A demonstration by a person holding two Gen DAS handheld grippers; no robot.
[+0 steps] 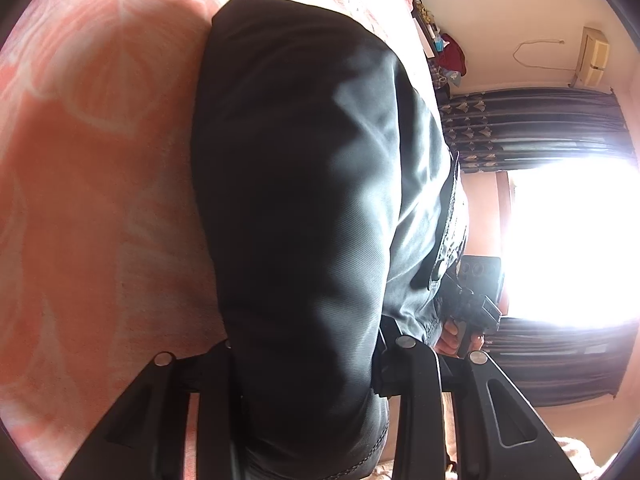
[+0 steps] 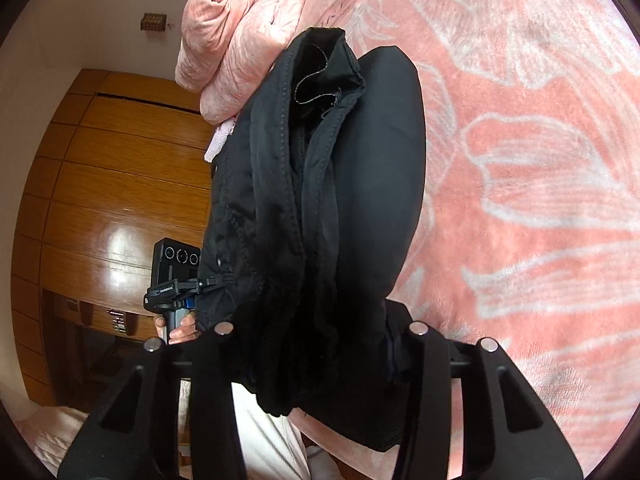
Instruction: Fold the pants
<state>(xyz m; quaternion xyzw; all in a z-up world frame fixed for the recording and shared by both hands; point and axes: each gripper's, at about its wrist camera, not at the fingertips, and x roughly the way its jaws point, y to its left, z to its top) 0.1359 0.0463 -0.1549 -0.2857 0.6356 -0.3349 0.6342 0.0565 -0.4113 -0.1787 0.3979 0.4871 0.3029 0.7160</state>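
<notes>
Left wrist, pants (image 1: 304, 200) hiding tongs (image 1: 308, 360) tips

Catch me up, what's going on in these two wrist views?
A person with a handheld gripper in each hand is folding black pants over a pink floral bedspread. The left gripper and right gripper each have bunched fabric clamped between their fingers, with the pants held up between them. A rolled pink blanket lies farther back on the bed. The fold isn't laid flat yet.

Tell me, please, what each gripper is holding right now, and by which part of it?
Both hold the black pants. The left gripper is clamped on a smooth folded edge; the right gripper pinches bunched layers at the stitched-hem end.
</notes>
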